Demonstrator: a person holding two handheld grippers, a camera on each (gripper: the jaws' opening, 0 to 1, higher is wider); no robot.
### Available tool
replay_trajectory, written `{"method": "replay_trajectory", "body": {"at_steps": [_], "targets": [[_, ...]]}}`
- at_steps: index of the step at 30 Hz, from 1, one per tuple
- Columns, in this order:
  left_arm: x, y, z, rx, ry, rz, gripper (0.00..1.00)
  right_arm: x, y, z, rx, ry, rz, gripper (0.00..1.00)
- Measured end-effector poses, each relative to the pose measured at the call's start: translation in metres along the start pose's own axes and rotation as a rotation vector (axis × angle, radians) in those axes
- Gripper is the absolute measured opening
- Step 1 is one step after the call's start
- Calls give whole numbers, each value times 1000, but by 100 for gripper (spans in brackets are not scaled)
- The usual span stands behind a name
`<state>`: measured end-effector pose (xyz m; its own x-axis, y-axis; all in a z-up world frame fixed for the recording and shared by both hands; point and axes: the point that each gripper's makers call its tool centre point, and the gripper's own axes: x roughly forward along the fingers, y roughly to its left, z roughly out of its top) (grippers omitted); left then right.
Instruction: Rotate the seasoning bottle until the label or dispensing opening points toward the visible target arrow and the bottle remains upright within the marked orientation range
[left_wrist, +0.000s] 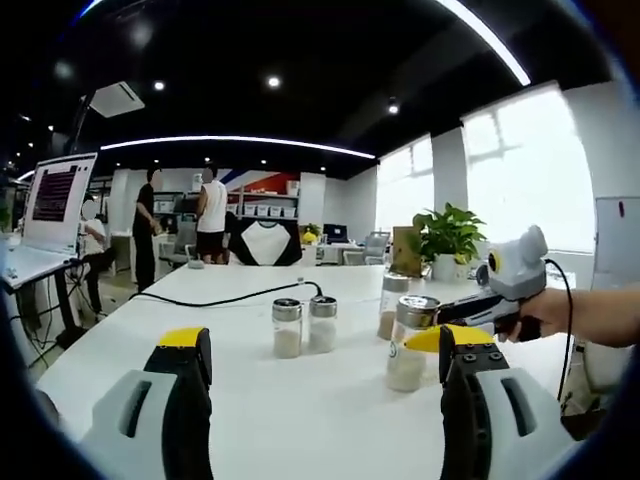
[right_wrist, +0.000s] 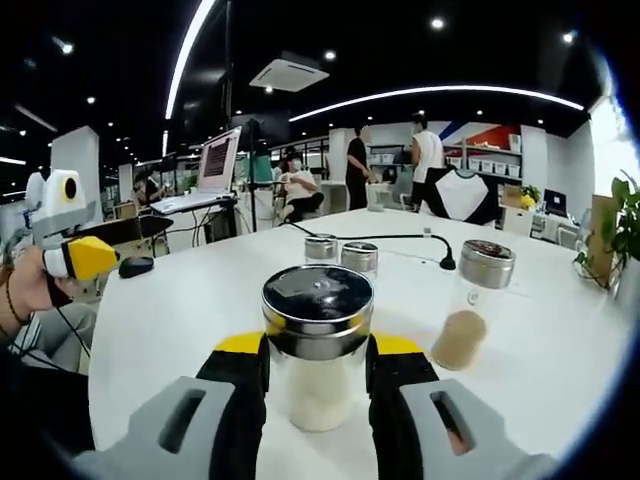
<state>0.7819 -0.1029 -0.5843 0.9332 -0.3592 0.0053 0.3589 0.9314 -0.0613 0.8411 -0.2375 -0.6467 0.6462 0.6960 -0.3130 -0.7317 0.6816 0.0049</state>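
Observation:
A glass seasoning bottle (right_wrist: 318, 395) with a metal lid and pale powder inside stands upright on the white table (right_wrist: 170, 320). My right gripper (right_wrist: 318, 345) is shut on it, one yellow-tipped jaw pressed against each side. From the left gripper view the same bottle (left_wrist: 408, 350) stands at the right, with the right gripper (left_wrist: 445, 312) reaching it from a hand. My left gripper (left_wrist: 325, 350) hovers above the table, open wide with nothing between its jaws. The left gripper (right_wrist: 85, 258) also shows at the far left of the right gripper view.
Two small bottles (left_wrist: 287, 328) (left_wrist: 322, 322) stand together mid-table, and a taller one with brown seasoning (right_wrist: 470, 305) is to the right. A black cable (left_wrist: 220, 297) crosses the table. A potted plant (left_wrist: 450, 235) is behind, and people stand in the background.

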Motion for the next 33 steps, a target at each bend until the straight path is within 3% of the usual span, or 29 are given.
{"method": "replay_trajectory", "body": {"at_steps": [19, 33], "targets": [[1, -2, 0, -2, 6, -31, 100, 5, 3, -2, -46, 19, 196, 36], [-4, 0, 2, -1, 11, -30, 100, 5, 4, -6, -68, 29, 230, 36]]}}
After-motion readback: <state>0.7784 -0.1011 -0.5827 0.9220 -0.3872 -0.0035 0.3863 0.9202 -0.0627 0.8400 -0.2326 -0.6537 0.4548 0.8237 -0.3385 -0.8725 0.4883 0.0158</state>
